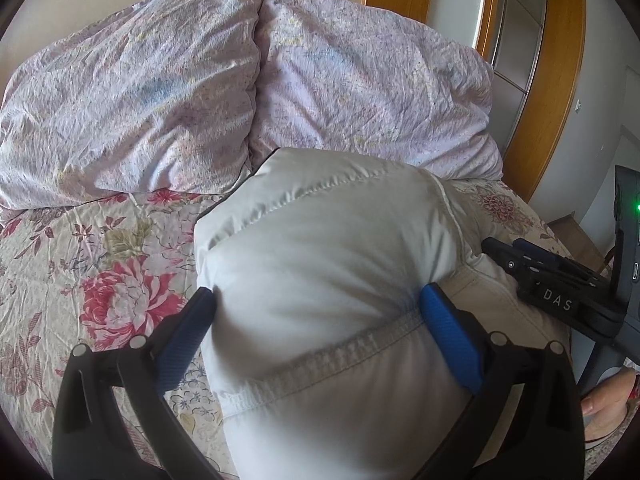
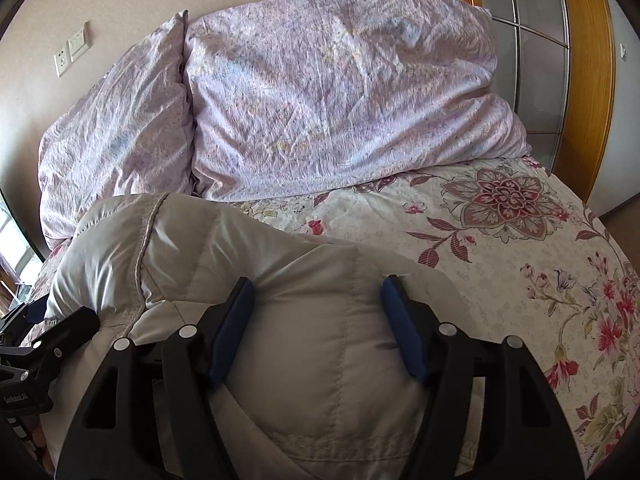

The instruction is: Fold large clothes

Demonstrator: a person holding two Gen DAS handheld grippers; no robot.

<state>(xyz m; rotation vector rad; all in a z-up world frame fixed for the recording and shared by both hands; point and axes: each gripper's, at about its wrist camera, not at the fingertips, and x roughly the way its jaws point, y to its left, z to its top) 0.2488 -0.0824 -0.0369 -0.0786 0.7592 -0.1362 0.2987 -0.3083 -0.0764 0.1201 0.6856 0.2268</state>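
A puffy pale grey padded jacket (image 1: 320, 248) lies bundled on the flowered bed (image 1: 100, 280). My left gripper (image 1: 318, 304) has its blue pads pressed into both sides of a thick fold of the jacket, near a stitched hem. My right gripper (image 2: 318, 294) squeezes another thick part of the same jacket (image 2: 304, 360) between its blue pads. The right gripper also shows at the right edge of the left wrist view (image 1: 552, 280), touching the jacket. The left gripper's black body shows at the left edge of the right wrist view (image 2: 48, 344).
Two wrinkled lilac pillows (image 1: 132, 100) (image 2: 340, 100) lie at the head of the bed against the wall. A wooden door frame (image 1: 556, 80) and glass door stand to the right. The bed's right edge (image 2: 600, 280) drops to the floor.
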